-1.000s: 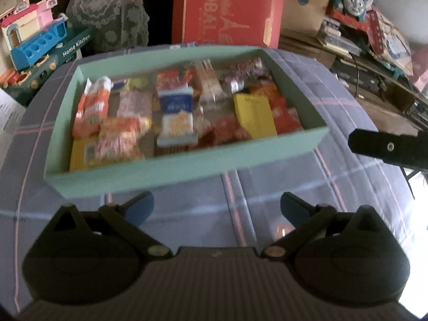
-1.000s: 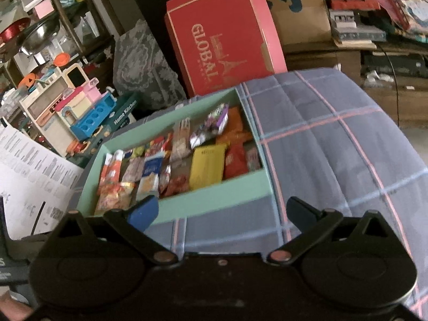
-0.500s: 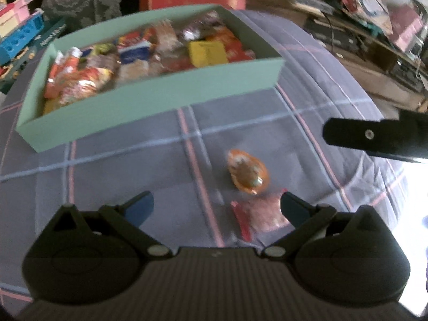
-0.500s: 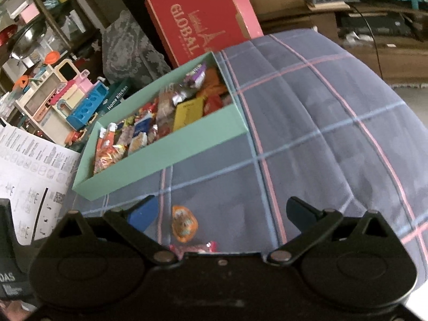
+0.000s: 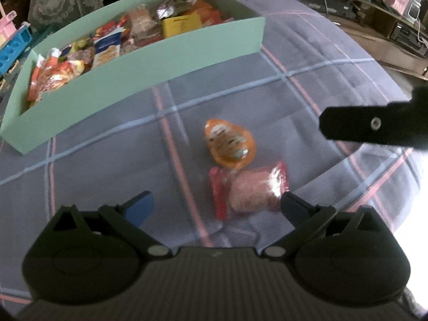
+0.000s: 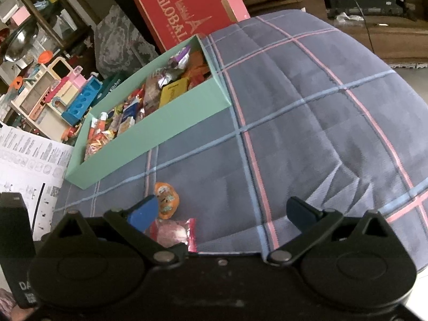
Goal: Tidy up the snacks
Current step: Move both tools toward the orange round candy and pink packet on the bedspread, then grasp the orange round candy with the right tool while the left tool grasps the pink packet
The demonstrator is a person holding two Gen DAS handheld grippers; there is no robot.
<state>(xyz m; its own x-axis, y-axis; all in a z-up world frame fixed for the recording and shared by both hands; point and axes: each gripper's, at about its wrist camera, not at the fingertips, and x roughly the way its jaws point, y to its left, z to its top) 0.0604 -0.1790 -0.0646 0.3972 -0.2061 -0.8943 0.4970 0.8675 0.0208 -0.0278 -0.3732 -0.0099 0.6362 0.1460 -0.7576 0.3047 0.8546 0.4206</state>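
Note:
A mint-green box (image 5: 149, 61) (image 6: 149, 136) filled with several snack packets stands on a blue plaid cloth. In front of it lie an orange egg-shaped snack (image 5: 230, 144) (image 6: 165, 200) and a red-edged clear packet (image 5: 251, 190) (image 6: 174, 231), side by side. My left gripper (image 5: 216, 206) is open just above the cloth, the packet lying between its fingers near the right one. My right gripper (image 6: 228, 211) is open too, holding nothing, with both loose snacks by its left finger. Its finger (image 5: 369, 128) shows as a black bar in the left wrist view.
The plaid cloth (image 6: 307, 123) stretches bare to the right of the box. Behind the box stand a red carton (image 6: 184, 18), a patterned grey cushion (image 6: 120, 42) and toy sets (image 6: 61, 93). A printed sheet (image 6: 26, 165) lies at the left; shelves with clutter (image 5: 374, 0) at the far right.
Both views have pulled back and tilted down from the box. The orange snack and the red-edged packet came into view, and my left gripper has closed in over the packet.

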